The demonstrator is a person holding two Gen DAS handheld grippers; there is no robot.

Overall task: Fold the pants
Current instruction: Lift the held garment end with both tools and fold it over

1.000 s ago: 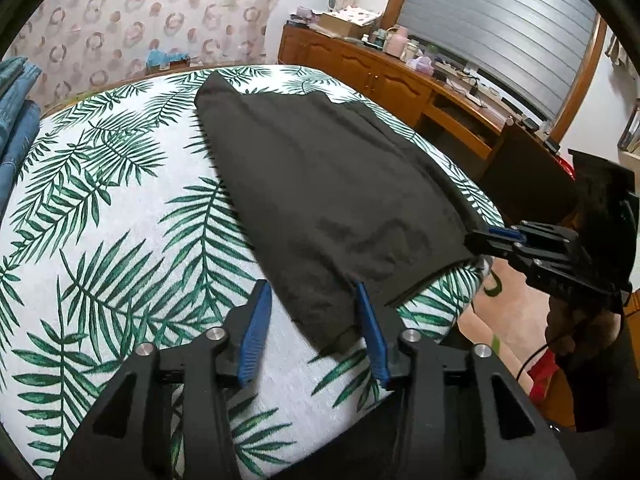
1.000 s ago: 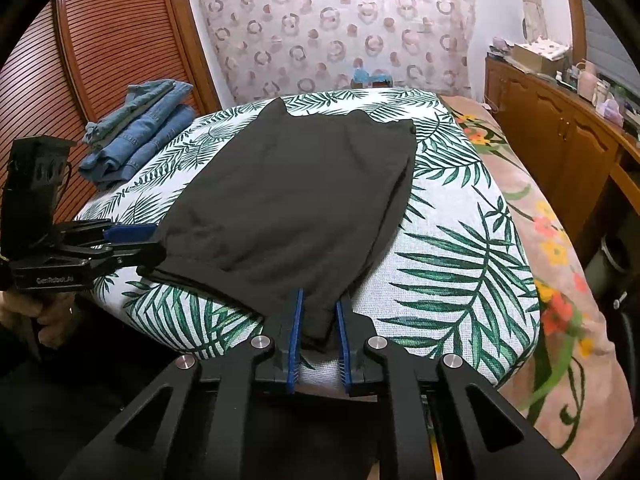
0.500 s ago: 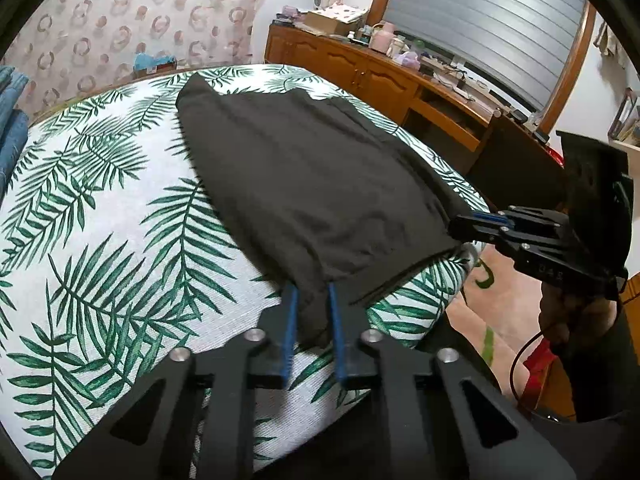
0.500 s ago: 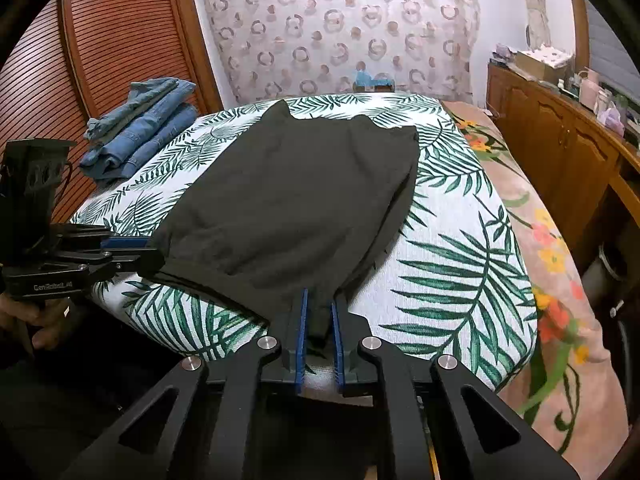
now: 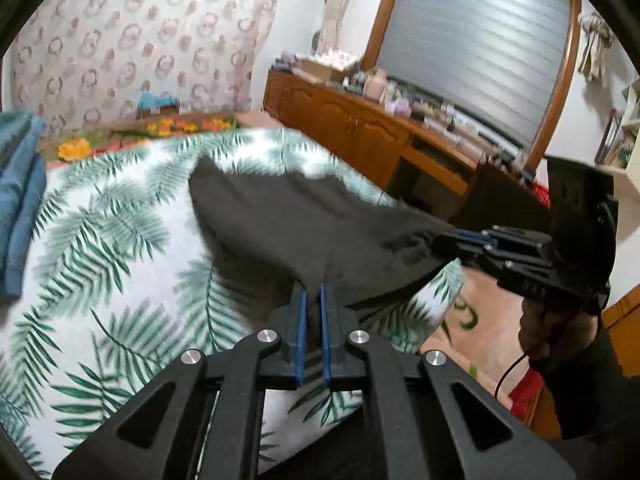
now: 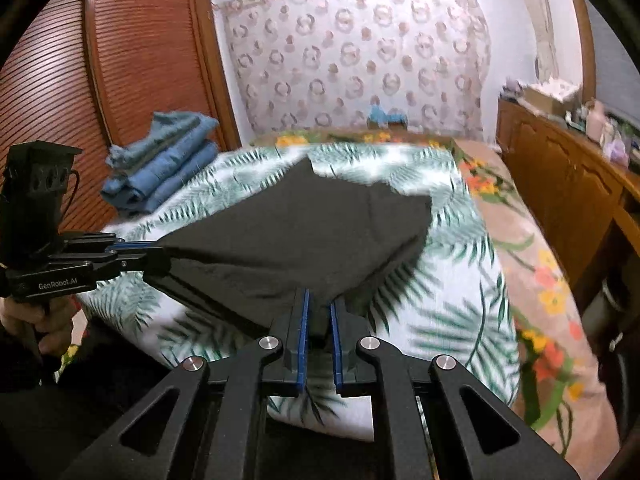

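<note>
The left hand-held gripper [image 5: 313, 300] and the right hand-held gripper [image 6: 319, 308] each pinch a near corner of the dark pants [image 6: 304, 232], the left one's jaws having just closed on the cloth. The near edge hangs raised between them; the far end lies on the palm-print bed [image 5: 120, 248], folded jeans [image 6: 160, 168] beyond.

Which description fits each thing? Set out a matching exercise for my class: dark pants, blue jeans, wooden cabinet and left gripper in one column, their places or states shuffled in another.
Things:
1. dark pants
2. blue jeans
3. wooden cabinet
4. left gripper

Descriptions:
A. stacked by the wardrobe door
B. shut on the near edge of the cloth
C. lifted at two corners off the leaf-print sheet
D. cluttered top, along the window wall

Pairs: 1-C, 2-A, 3-D, 4-B
</note>
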